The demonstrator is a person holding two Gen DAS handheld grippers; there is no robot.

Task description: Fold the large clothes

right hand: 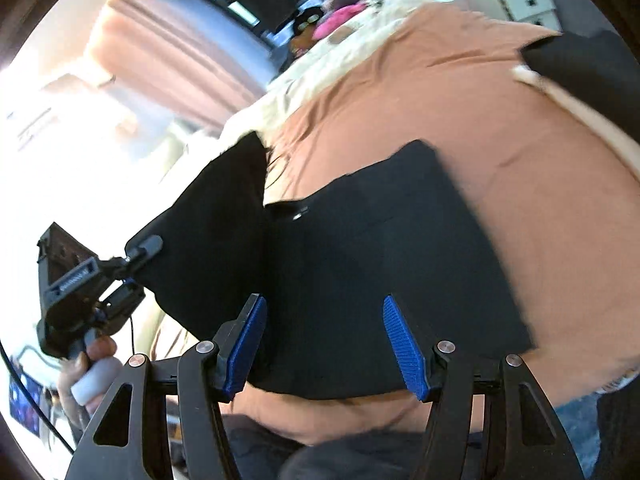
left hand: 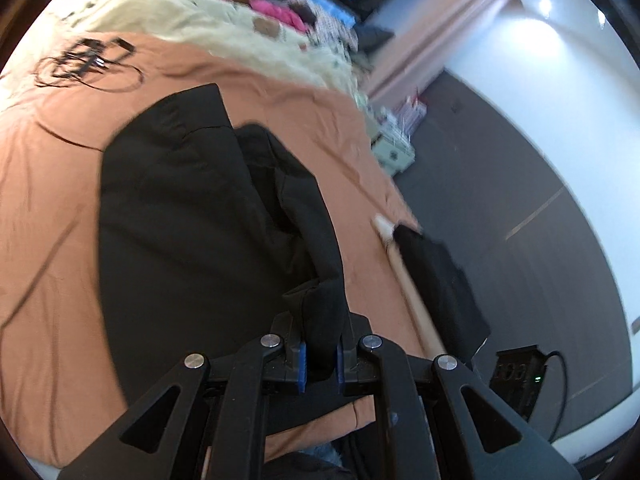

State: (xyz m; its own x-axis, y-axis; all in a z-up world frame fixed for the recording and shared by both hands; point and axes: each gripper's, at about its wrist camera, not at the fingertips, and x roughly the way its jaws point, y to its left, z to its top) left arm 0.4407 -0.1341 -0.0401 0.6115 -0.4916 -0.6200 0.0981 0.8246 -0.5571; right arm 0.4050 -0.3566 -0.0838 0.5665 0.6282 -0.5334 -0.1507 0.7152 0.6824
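Observation:
A large black garment (left hand: 180,208) lies on a bed with an orange-brown cover (left hand: 48,200). My left gripper (left hand: 320,360) is shut on a black sleeve (left hand: 316,280) of the garment and holds it up off the bed. In the right wrist view the garment (right hand: 380,260) spreads across the cover (right hand: 540,200). My right gripper (right hand: 324,344) is open and empty just above the garment's near edge. The left gripper (right hand: 140,268) shows at the left there, held in a hand and pinching the raised sleeve (right hand: 216,220).
A cream blanket (left hand: 168,20) and a pile of clothes lie at the far side of the bed. Black cables (left hand: 84,64) lie on the cover. A second black cloth (left hand: 440,280) hangs at the bed's edge. A power strip (left hand: 520,376) sits on the grey floor.

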